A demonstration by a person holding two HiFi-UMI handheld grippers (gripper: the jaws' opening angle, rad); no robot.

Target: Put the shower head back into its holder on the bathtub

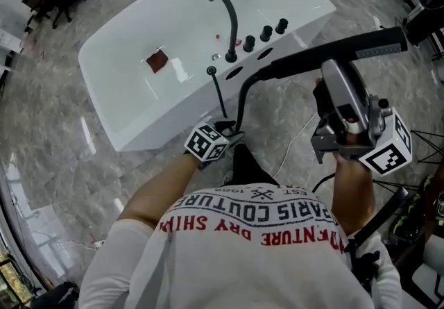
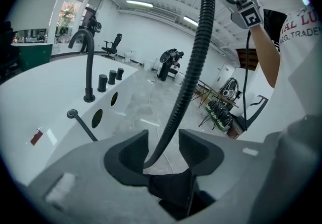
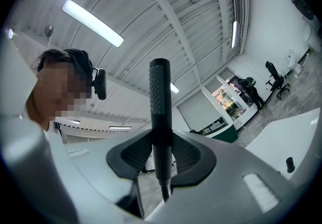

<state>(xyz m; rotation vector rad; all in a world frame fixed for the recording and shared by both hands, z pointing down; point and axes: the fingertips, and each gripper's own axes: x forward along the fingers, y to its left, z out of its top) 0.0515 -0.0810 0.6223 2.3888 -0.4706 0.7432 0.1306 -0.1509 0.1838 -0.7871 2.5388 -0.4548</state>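
Left gripper (image 2: 163, 140) fingers (image 2: 132, 153) apart; right gripper (image 3: 162, 140) fingers (image 3: 137, 153) clamped.

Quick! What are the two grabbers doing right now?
Left gripper: open; the hose runs between its jaws, not squeezed.
Right gripper: closed on the shower head.

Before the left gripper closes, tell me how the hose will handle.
Probably floppy: the hose hangs in a curve from the shower head and bends through the open left gripper. Its ribbed surface should give grip rather than slip. It will likely sag and swing, not roll.
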